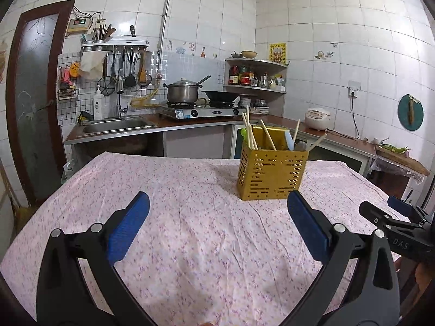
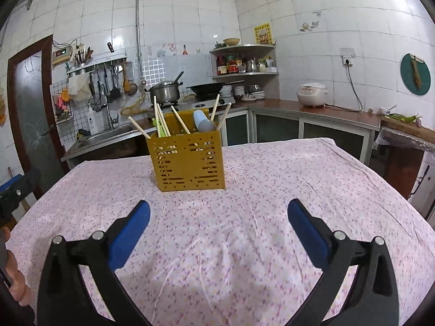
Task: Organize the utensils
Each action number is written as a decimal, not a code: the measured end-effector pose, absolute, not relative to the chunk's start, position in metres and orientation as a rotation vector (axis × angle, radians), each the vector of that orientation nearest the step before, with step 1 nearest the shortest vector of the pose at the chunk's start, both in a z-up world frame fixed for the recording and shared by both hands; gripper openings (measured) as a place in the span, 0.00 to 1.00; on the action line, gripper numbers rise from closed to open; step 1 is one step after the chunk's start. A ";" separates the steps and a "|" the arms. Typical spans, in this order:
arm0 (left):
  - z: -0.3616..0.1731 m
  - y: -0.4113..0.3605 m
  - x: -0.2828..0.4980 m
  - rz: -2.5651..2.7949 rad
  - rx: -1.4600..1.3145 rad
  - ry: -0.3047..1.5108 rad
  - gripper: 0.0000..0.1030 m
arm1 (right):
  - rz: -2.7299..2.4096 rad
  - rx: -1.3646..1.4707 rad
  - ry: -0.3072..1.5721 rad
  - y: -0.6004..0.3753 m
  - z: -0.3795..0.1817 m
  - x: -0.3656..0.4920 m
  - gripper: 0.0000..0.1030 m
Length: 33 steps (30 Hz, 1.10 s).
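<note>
the yellow utensil holder (image 2: 187, 160) stands upright on the floral tablecloth (image 2: 272, 190), with chopsticks (image 2: 160, 121) leaning out of its top at mixed angles. both the left gripper (image 1: 217, 212) and the right gripper (image 2: 217, 214) hover with jaws wide apart and empty. the holder sits ahead-left of the right gripper and ahead-right of the left; the right looks slightly nearer.
</note>
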<state>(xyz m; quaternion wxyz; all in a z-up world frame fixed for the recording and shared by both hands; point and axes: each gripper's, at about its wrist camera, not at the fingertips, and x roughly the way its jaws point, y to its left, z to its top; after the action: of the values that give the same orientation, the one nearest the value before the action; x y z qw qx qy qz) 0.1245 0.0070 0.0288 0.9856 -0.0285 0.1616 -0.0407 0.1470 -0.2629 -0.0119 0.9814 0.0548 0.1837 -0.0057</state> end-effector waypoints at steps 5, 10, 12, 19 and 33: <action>0.014 0.007 0.106 -0.055 -0.064 0.284 0.95 | -0.016 0.072 0.303 -0.253 -0.017 0.125 0.96; 0.004 0.003 0.105 -0.036 -0.056 0.310 0.95 | -0.013 0.047 0.290 -0.245 -0.021 0.121 0.96; 0.000 0.002 0.103 -0.027 -0.051 0.297 0.95 | -0.022 0.035 0.278 -0.243 -0.022 0.118 0.96; -0.011 -0.009 0.097 -0.018 0.013 0.250 0.95 | -0.026 0.023 0.285 -0.239 -0.029 0.116 0.96; -0.015 -0.012 0.098 -0.030 0.029 0.250 0.95 | -0.059 0.011 0.284 -0.237 -0.031 0.115 0.96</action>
<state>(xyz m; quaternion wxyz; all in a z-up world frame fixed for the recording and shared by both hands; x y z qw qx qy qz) 0.0978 -0.0121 -0.0153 0.9920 0.0143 0.1248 -0.0148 0.1148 -0.2374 -0.0313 0.9895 0.0054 0.1413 -0.0292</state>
